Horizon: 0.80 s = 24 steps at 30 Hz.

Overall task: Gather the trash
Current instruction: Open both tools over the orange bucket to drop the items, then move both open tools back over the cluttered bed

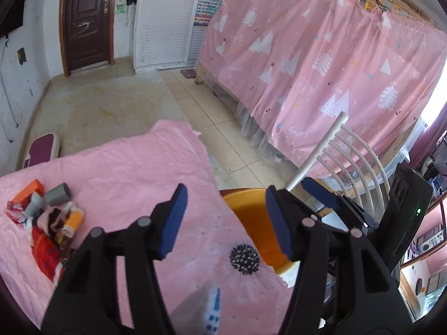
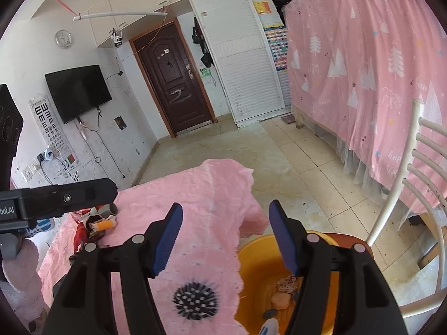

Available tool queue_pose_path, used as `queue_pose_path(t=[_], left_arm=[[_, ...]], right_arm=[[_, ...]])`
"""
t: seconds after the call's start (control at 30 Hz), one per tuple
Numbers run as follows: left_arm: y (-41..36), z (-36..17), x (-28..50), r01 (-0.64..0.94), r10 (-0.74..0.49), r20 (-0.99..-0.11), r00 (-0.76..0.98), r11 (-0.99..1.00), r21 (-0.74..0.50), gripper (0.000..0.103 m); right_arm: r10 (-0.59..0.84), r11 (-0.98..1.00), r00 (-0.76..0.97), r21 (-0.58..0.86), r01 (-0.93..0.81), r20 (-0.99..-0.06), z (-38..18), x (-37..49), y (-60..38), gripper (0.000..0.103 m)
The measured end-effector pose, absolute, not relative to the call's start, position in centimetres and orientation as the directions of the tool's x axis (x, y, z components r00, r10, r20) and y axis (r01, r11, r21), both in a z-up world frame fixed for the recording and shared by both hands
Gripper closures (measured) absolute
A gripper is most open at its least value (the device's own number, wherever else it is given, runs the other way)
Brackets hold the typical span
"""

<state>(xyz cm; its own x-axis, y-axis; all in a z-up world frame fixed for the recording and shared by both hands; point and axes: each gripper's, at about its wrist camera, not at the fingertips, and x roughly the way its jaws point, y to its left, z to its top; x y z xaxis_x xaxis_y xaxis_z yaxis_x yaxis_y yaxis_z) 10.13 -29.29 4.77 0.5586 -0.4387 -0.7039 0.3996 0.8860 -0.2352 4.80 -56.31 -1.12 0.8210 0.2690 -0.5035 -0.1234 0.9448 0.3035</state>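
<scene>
Left wrist view shows the left gripper (image 1: 226,220) with its blue-padded jaws standing apart and nothing between them, held over the edge of a table covered in a pink cloth (image 1: 134,167); the right gripper (image 1: 320,195) shows at the right of that view, over an orange basin (image 1: 251,212) that sits just beside the table's edge, and in the right wrist view the right gripper (image 2: 226,234) likewise has its jaws parted and empty; the basin (image 2: 259,268) lies below it, partly tucked under the cloth's (image 2: 212,195) edge, and holds a few small scraps (image 2: 285,290), brownish and crumpled, whose kind cannot be told; the rest of the trash (image 1: 47,212) lies in a pile on the cloth at the far left, well apart from both grippers: an orange carton (image 1: 29,192), a grey tube (image 1: 58,194), an orange-and-white bottle (image 1: 73,220) lying on its side, and red wrappers (image 1: 44,251); the same pile (image 2: 95,223) shows in the right wrist view just under the black body of the left gripper (image 2: 56,201); a black spiky print (image 1: 245,259) marks the cloth near the basin; a white slatted chair (image 1: 352,162) stands behind the basin, and a pink curtain with white trees (image 1: 321,61) hangs beyond it; a dark door (image 2: 173,83) and a wall-mounted television (image 2: 78,92) stand at the far side of the room.
</scene>
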Motion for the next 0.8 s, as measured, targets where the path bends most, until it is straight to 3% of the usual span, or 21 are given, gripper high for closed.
queue_pose_path(t=[0.7,0.8], left_arm=[[-11.6,5.9,10.0,0.197,-0.29,-0.673,0.68,0.957,-0.214,0.047],[-9.8,5.7,10.4,0.167,-0.267,-0.675,0.688,0.963,-0.211,0.044]], right_arm=[[0.369,0.929,0.751,0.235,-0.284,-0.548,0.2,7.5,-39.9,0.045],[0.379,0.925,0.738,0.235,-0.297,-0.559,-0.2,7.8,-38.3,0.045]])
